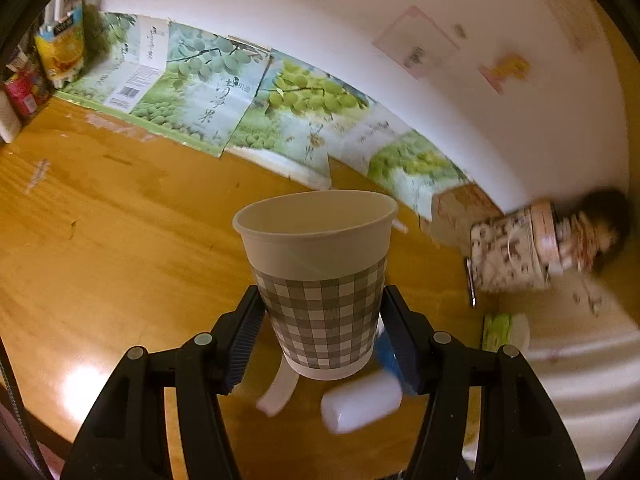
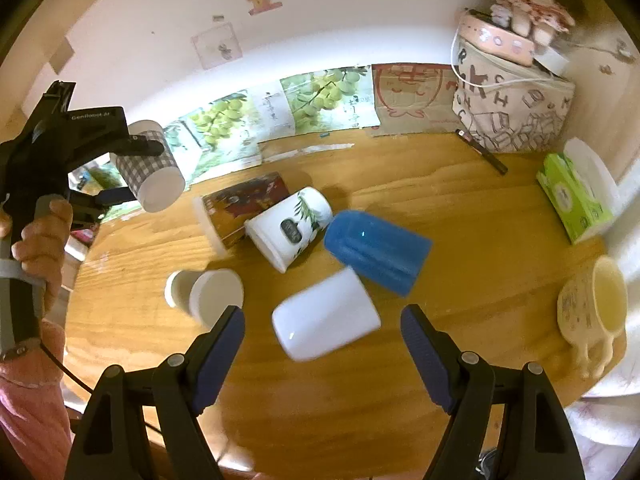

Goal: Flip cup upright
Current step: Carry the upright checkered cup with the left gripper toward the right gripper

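Observation:
My left gripper (image 1: 322,320) is shut on a grey checked paper cup (image 1: 320,280) and holds it in the air above the wooden table (image 1: 120,240), mouth up in the left wrist view. In the right wrist view the same cup (image 2: 150,168) hangs tilted in the left gripper at the far left. My right gripper (image 2: 323,322) is open and empty, just above a white cup (image 2: 326,316) that lies on its side. A blue cup (image 2: 378,250), a white leaf-print cup (image 2: 290,226), a dark printed cup (image 2: 240,208) and a small white cup (image 2: 204,296) also lie on their sides.
A cream mug (image 2: 596,304) lies at the right edge. A green tissue box (image 2: 572,196), a patterned bag (image 2: 512,108) with a pink tin, and fruit-print cartons (image 2: 312,100) stand along the wall. Juice boxes (image 1: 60,48) sit at the far left.

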Tool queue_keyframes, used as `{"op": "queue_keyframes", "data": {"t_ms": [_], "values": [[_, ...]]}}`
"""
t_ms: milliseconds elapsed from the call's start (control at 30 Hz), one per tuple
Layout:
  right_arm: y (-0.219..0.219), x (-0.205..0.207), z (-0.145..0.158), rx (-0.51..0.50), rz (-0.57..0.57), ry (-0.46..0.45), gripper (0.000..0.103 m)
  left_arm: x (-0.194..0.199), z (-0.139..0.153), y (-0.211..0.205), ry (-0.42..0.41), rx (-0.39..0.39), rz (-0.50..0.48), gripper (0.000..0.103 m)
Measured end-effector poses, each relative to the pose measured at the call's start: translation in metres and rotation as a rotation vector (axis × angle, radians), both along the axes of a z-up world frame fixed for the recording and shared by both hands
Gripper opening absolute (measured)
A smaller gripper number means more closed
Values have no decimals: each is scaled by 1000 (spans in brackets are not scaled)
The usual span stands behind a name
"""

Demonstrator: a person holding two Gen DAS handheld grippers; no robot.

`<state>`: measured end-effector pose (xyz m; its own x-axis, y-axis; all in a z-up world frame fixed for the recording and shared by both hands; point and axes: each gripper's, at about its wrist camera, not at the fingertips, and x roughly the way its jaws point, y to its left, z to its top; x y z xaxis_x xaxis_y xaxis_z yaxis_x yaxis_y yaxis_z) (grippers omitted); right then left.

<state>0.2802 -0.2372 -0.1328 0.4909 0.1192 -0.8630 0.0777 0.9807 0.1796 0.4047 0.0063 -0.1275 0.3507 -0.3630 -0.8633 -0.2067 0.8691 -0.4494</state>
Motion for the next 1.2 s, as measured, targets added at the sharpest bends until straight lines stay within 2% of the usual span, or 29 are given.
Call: {"op": "queue_keyframes", "data": {"t_ms": [200, 400, 533, 733, 933, 1200], "values": [[1, -50, 7, 73, 26, -53, 81, -51, 14, -9, 1, 59, -52, 64], [2, -95, 6, 129, 73, -114, 81, -98, 11, -19, 42, 102, -98, 64], [5, -115, 3, 135, 108, -131, 81, -124, -1, -30, 87, 107, -140, 64], [7, -135, -4, 141, 145, -145, 81, -153, -28, -49, 172, 187, -219, 64], [4, -145, -14, 140, 156, -181, 81, -168, -56, -56, 258, 228, -259, 64], [5, -146, -36, 152, 155, -130, 81, -176, -87, -63, 321, 275, -304, 64]]}}
